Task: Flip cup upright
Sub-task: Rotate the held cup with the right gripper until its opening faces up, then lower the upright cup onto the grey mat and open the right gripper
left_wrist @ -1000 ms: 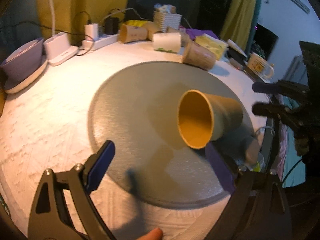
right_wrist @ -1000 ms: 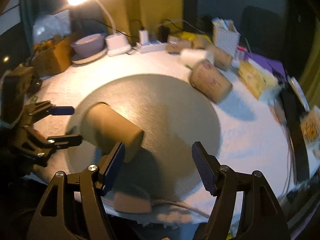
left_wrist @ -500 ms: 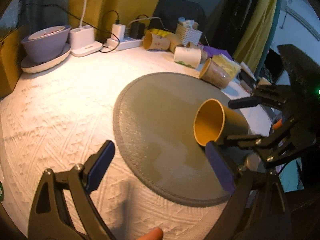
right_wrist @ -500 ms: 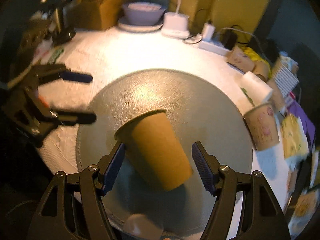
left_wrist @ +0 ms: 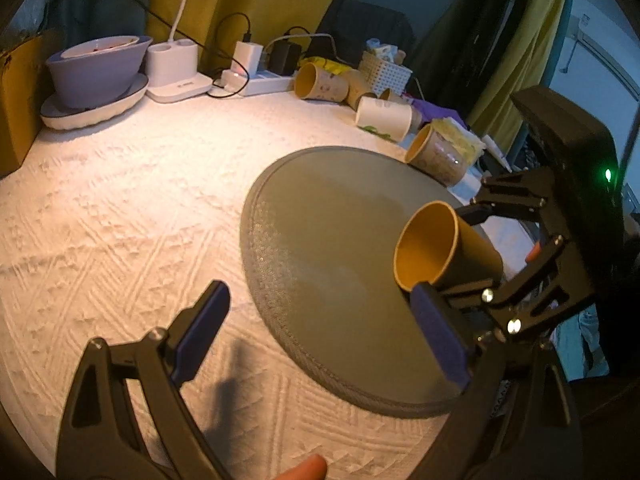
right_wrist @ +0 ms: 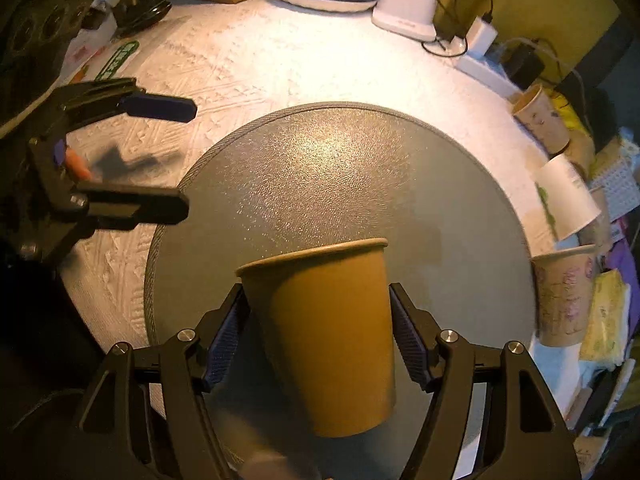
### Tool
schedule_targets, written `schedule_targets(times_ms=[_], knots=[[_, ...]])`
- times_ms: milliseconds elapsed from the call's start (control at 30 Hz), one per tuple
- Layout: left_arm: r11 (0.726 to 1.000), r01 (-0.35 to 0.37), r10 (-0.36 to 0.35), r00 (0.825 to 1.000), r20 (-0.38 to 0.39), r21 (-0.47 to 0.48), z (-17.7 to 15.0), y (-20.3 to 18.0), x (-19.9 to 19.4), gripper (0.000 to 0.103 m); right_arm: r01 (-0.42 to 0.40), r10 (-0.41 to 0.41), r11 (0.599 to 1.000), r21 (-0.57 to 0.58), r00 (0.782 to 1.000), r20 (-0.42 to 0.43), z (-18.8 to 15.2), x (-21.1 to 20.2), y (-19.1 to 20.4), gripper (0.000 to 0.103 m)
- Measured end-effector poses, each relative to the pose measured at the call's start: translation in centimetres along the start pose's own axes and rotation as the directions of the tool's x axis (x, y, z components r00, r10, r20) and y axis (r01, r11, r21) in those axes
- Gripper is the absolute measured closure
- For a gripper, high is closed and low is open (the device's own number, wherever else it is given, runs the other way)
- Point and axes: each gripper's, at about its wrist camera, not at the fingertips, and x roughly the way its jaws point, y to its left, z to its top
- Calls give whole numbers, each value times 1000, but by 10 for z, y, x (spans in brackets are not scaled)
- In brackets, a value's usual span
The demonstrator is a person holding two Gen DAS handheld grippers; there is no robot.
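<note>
A brown paper cup is held between the pads of my right gripper, its rim pointing away from the camera over the round grey mat. In the left wrist view the cup lies on its side with its open mouth facing left, just above the mat, with the right gripper around its body. My left gripper is open and empty over the mat's left edge and the white cloth; it also shows in the right wrist view.
Several other paper cups lie at the far side of the mat. A purple bowl on a plate, a white charger base and a power strip stand at the back. A cardboard box is at the left.
My right gripper came around the cup and shut on it, and turned so the cup's rim points away. The left gripper drew back to the left.
</note>
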Motion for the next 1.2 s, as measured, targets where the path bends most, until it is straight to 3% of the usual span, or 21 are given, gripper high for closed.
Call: schedule_targets(times_ms=[267, 400, 533, 1200], knots=[[1000, -11, 12, 1000, 20, -27, 7, 7, -3, 10, -8, -1, 996, 89, 995, 99, 10, -18, -18, 34], [999, -12, 13, 999, 43, -31, 10, 4, -6, 10, -37, -13, 981, 192, 967, 254, 8, -34, -33, 34], [1000, -11, 12, 999, 53, -27, 11, 0, -8, 10, -56, -43, 958, 283, 942, 332, -2, -35, -47, 34], [999, -7, 6, 999, 32, 41, 14, -44, -6, 10, -12, -143, 907, 420, 931, 336, -47, -39, -55, 34]])
